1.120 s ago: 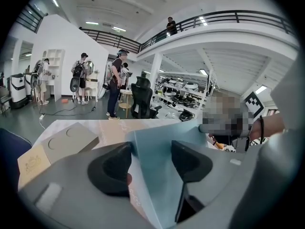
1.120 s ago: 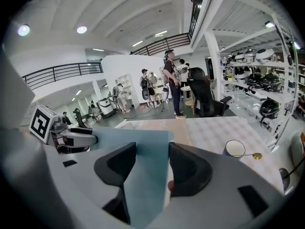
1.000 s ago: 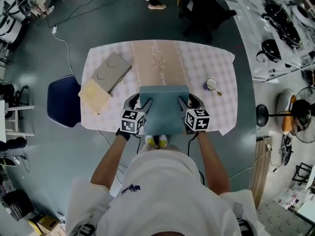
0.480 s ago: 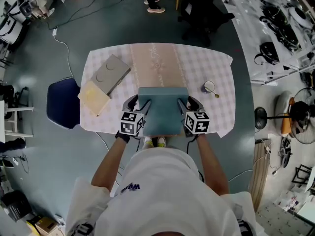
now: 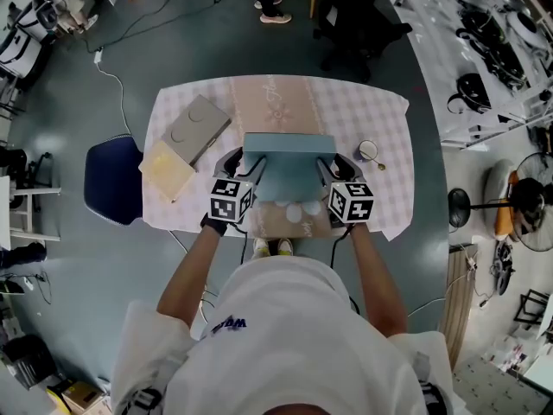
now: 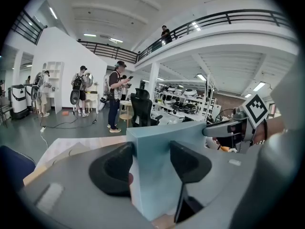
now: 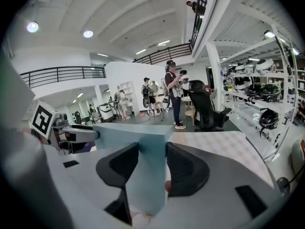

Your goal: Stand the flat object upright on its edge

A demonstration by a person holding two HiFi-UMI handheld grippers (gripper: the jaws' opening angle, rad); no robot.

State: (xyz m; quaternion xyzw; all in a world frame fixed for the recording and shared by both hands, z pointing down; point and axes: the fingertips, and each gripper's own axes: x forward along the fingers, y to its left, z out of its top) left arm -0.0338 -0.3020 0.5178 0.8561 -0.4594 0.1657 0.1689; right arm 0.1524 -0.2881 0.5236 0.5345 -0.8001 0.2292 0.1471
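A flat teal box (image 5: 289, 173) is held at the table's near middle, gripped on both short sides. Its near edge is lifted, so it leans steeply on its far edge and shows a patterned runner (image 5: 294, 216) beneath. My left gripper (image 5: 242, 164) is shut on the box's left side; in the left gripper view the black pads (image 6: 114, 168) press the teal box (image 6: 162, 147) from both faces. My right gripper (image 5: 327, 168) is shut on the right side, with its pads (image 7: 183, 168) clamping the box (image 7: 143, 147) the same way.
On the checked table (image 5: 380, 115), a grey flat case (image 5: 197, 126) and a pale wooden board (image 5: 166, 169) lie at the left. A small round cup with a spoon (image 5: 371, 150) sits at the right. A blue chair (image 5: 111, 178) stands beside the table's left edge.
The box lay flat on the table; its near edge has now swung up and away, uncovering the runner. Both grippers rose and moved forward with it.
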